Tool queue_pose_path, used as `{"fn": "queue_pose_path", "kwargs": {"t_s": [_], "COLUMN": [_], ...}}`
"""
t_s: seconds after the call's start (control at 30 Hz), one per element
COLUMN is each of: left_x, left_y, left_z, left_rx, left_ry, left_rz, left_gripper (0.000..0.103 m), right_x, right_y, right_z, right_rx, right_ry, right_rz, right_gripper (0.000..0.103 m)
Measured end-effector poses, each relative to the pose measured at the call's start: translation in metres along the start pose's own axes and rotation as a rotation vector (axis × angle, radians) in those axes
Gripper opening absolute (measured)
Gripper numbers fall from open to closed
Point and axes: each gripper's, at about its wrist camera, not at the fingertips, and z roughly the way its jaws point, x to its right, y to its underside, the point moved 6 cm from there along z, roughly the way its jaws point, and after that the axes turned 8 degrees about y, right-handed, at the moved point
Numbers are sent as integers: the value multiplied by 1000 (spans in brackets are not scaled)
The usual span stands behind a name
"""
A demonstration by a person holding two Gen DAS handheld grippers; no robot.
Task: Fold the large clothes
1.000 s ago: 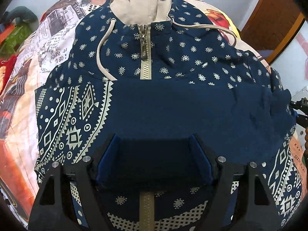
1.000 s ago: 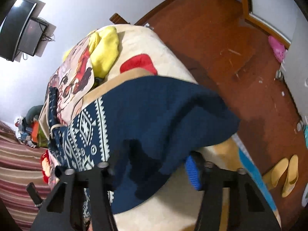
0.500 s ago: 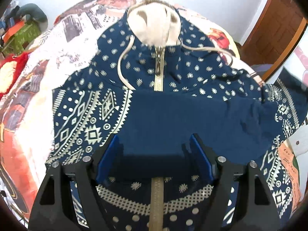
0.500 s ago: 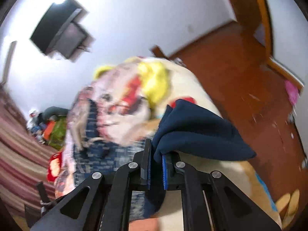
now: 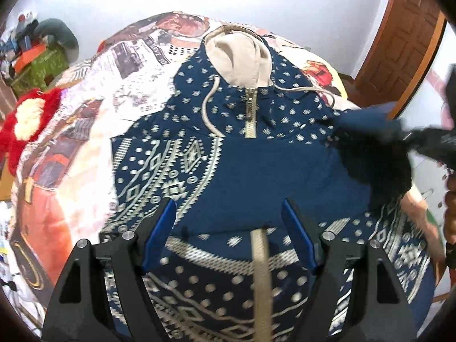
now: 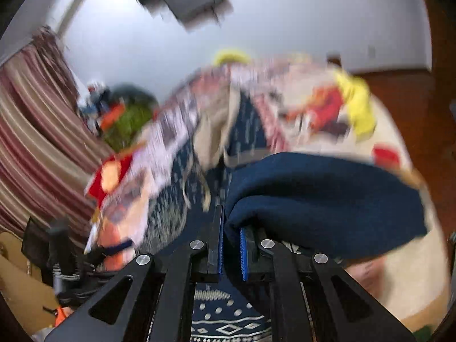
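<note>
Right gripper (image 6: 230, 245) now clenched on sleeve (image 6: 322, 199), lifted twd hoodie (image 5: 228, 148); left gripper (image 5: 228, 236) released; fold underway.

Bedspread (image 6: 176, 131) and right tool (image 5: 427, 142) blurred

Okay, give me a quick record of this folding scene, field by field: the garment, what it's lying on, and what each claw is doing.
garment: navy patterned hoodie with beige hood, zipper and drawstrings, front side up
surface: bed with printed cover
sleeve: plain navy sleeve lifted off the bed, pinched at a fold
right claw: right claw shut on the sleeve
left claw: left claw open above the hoodie's lower front, holding nothing
image quality: right wrist view heavily blurred
</note>
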Motion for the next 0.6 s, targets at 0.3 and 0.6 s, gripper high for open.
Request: {"fn": "queue_pose_path", "kwargs": {"t_s": [0.3, 0.6], "left_x": [12, 91], "left_y": [-2, -34], "left_z": [5, 46], "left_rx": [-7, -80], "left_ry": [14, 187], "left_rz": [55, 153], "left_gripper": [75, 76], "right_x": [21, 26], "right_y": [70, 80], "right_z": [89, 64], "right_rx": [-411, -442], "right_ry": [91, 40], "right_rz": [3, -18], "right_gripper": [8, 8]}}
